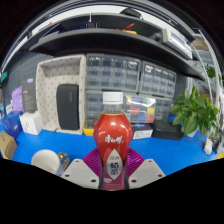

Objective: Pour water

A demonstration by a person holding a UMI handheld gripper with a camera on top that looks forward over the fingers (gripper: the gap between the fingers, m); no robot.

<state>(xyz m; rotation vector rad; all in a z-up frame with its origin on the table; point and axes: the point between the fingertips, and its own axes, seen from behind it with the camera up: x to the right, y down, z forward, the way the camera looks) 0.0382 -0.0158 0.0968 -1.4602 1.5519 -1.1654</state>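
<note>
A plastic bottle (113, 135) of red drink with a white cap and a red label stands upright between my fingers, close to the camera. Both magenta pads (94, 160) press against its lower sides, so my gripper (113, 168) is shut on the bottle. The bottle's base is hidden below the fingers. A pale round cup or bowl (46, 161) sits on the blue table (170, 150), off to the left of the fingers.
Behind the table stand white storage cabinets (62, 92) and racks of small drawers (125, 78). A green potted plant (196, 108) is at the right. A shelf (110, 38) runs overhead. Small items lie at the far left.
</note>
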